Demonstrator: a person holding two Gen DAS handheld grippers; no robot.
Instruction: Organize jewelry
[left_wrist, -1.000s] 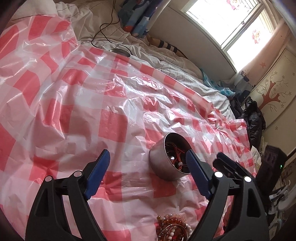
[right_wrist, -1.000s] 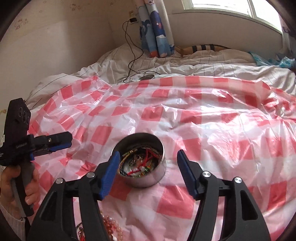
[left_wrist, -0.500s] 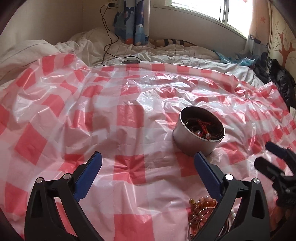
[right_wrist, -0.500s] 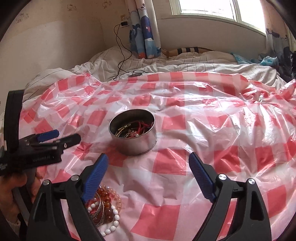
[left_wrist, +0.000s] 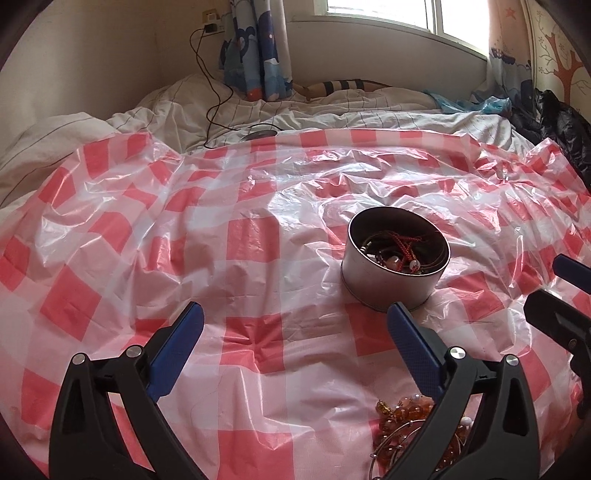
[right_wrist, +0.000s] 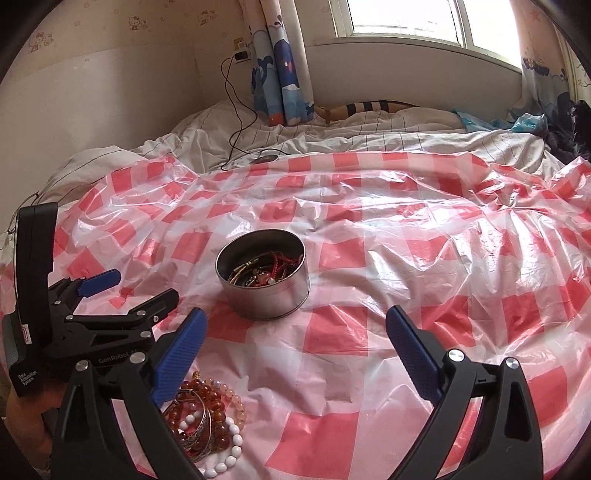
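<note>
A round metal tin (left_wrist: 384, 288) (right_wrist: 266, 299) stands on the checked sheet, holding red cords, bangles and beads. A heap of amber and white bead bracelets (right_wrist: 207, 413) (left_wrist: 406, 417) lies on the sheet nearer to me. My left gripper (left_wrist: 295, 314) is open and empty, with the tin just beyond its right finger. It also shows at the left of the right wrist view, the left gripper (right_wrist: 142, 286). My right gripper (right_wrist: 295, 315) has its jaws opening, nothing between them, the tin ahead-left and the bracelets under its left finger. The right gripper (left_wrist: 546, 282) pokes in at the right edge.
A crinkled red-and-white checked plastic sheet (left_wrist: 258, 236) covers the bed. Behind it lie white striped bedding (right_wrist: 332, 140), a black cable with a small disc (left_wrist: 258, 134), a blue curtain (right_wrist: 284, 74) and dark clothes (left_wrist: 561, 122) at the right.
Both pairs of jaws have spread wider. The left view has rolled level and swung, so the tin now sits to its right. The right gripper drew back from the tin, revealing the bracelets.
</note>
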